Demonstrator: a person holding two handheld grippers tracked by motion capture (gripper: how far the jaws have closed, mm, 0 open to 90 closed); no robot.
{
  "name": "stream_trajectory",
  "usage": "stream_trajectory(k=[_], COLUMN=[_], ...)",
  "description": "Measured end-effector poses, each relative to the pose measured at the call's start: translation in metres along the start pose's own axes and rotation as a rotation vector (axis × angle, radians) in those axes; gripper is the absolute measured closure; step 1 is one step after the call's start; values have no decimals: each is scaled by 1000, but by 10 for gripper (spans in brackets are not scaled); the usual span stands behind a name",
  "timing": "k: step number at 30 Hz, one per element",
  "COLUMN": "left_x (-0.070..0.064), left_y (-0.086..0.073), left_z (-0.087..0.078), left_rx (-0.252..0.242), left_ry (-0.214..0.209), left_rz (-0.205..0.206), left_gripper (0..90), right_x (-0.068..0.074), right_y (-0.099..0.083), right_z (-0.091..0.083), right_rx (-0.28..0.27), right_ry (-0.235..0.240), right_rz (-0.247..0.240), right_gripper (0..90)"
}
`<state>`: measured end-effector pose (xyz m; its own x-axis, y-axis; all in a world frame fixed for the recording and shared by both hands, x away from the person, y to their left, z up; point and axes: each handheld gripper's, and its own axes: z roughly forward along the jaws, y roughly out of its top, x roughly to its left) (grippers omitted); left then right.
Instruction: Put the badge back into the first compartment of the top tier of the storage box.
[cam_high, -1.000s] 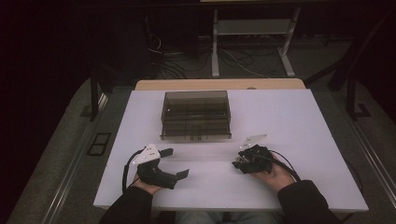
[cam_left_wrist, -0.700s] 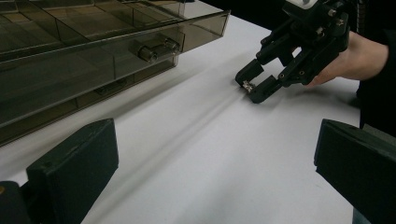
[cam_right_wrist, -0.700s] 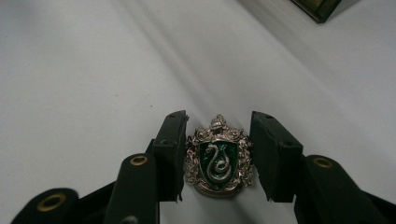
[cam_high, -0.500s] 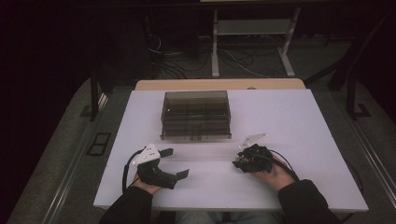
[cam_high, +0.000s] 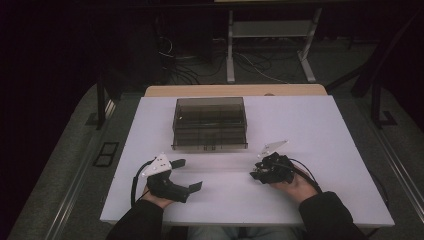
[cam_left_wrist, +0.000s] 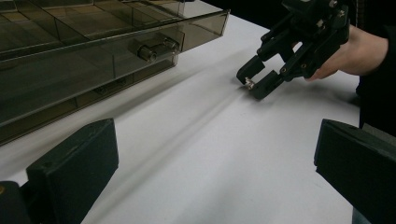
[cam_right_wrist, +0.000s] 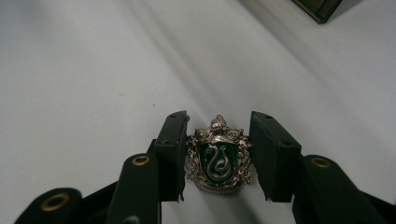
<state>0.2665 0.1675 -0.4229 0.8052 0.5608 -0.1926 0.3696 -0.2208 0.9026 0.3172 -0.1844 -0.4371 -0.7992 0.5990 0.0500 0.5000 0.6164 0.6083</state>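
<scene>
At the table's near edge, around 7 o'clock in the high view, the person's left hand rests low holding the left gripper (cam_high: 188, 174), its jaws spread wide with nothing between them and aimed across the white table (cam_high: 310, 130) toward 3 o'clock. At about 5 o'clock the right hand (cam_high: 292, 186) cups the right gripper (cam_high: 256, 172), tilted down with its tips close to the tabletop, its jaws clamped on either side of a silver crest badge (cam_right_wrist: 218, 156) with a green enamel shield bearing a serpent. Farther off at 12 o'clock stands a smoky transparent drawer organizer (cam_high: 210, 122), well apart from both grippers.
</scene>
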Motion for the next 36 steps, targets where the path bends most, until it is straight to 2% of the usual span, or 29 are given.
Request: stream_trajectory(k=[7, 11, 26, 36], left_x=[0, 1, 1, 1], left_y=[0, -1, -1, -1], left_z=[0, 0, 0, 0], left_rx=[3, 4, 5, 1], left_ry=[0, 0, 1, -2], left_rz=[0, 0, -2, -6], left_gripper=[0, 0, 0, 0], right_x=[-6, -7, -7, -7], right_y=[2, 5, 18, 28], right_z=[-9, -15, -32, -36], right_rx=[-20, -23, -34, -34], right_ry=[32, 58, 148, 187], right_rz=[29, 26, -9, -36], right_gripper=[572, 571, 572, 572])
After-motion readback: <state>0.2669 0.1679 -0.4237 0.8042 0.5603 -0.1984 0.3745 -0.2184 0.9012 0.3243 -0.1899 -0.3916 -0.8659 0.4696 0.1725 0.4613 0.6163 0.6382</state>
